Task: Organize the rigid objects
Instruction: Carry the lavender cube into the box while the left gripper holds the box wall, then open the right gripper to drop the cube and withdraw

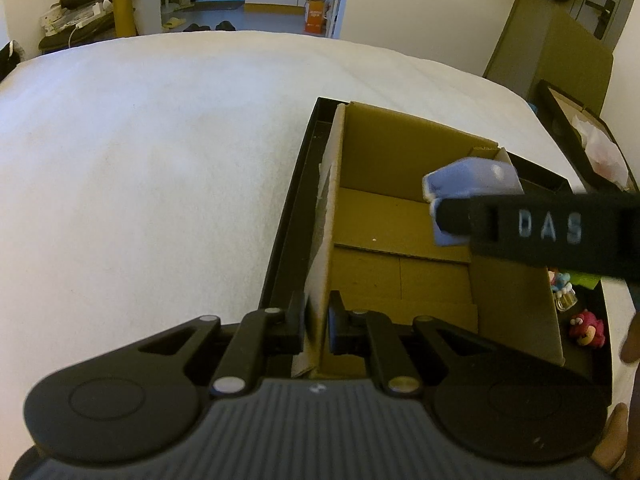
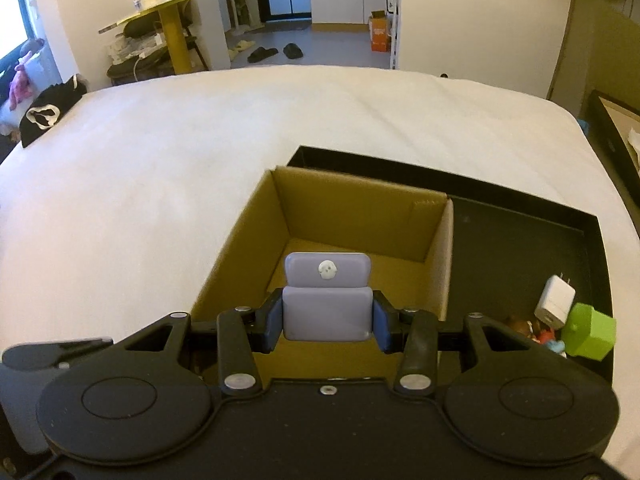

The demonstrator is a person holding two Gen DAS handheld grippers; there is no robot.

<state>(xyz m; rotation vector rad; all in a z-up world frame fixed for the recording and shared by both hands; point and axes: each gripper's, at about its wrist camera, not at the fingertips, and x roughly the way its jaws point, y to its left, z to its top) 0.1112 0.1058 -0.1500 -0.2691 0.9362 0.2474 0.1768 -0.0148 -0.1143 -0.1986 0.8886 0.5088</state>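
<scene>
"DAS" on the right tool [image 1: 436, 220]

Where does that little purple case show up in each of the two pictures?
Left wrist view: the purple case is at right of centre, above the cardboard box, held by the right gripper, which comes in from the right edge.
Right wrist view: the case is at lower centre, between that gripper's blue pads.
Shared landmark: the open cardboard box in the black tray.

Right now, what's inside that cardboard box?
The cardboard box shows only bare floor flaps. The purple case, clamped in the right gripper, hangs above it, hiding part of the floor.
</scene>
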